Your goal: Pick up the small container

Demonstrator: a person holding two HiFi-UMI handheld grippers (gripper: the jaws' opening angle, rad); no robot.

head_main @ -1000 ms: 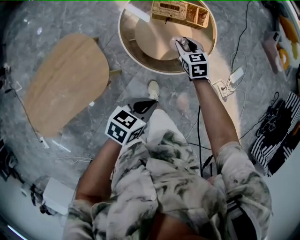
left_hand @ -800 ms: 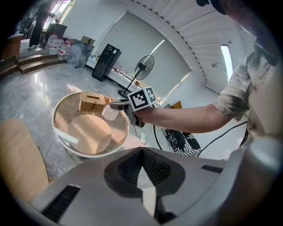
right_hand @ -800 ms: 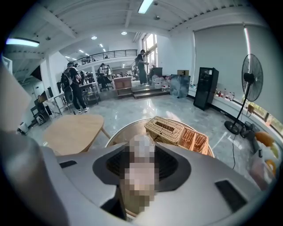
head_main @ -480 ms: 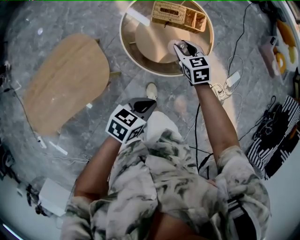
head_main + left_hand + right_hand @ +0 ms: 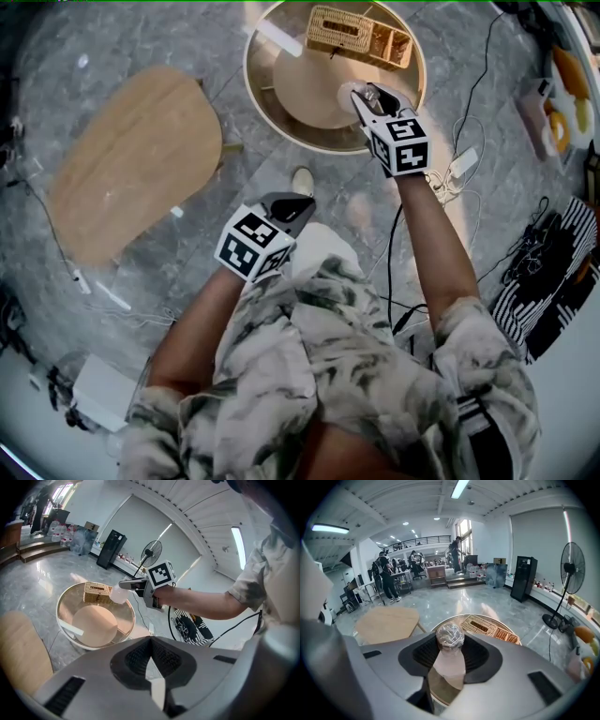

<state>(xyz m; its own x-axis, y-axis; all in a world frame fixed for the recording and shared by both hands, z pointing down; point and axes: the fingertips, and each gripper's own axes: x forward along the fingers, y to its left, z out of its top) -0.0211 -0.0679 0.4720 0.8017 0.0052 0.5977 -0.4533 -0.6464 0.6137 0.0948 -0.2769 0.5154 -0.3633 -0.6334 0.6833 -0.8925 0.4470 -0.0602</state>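
Observation:
The small container [image 5: 352,94] is a translucent pot with a clear lid. My right gripper [image 5: 364,97] is shut on it and holds it in the air over the near right part of the round glass table [image 5: 281,131]. In the right gripper view the small container [image 5: 450,639] fills the gap between the dark pads [image 5: 423,654]. The left gripper view shows the small container [image 5: 118,595] lifted above the table. My left gripper [image 5: 291,204] hangs low near my body, its jaws together with nothing in them.
A wicker basket [image 5: 361,30] with compartments sits at the far side of the round table. An oval wooden table [image 5: 131,159] stands to the left. Cables and a power strip [image 5: 464,155] lie on the floor at the right. A standing fan [image 5: 569,569] is beyond.
My right gripper has risen with the small container in it, away from the tabletop. The left gripper has stayed where it was.

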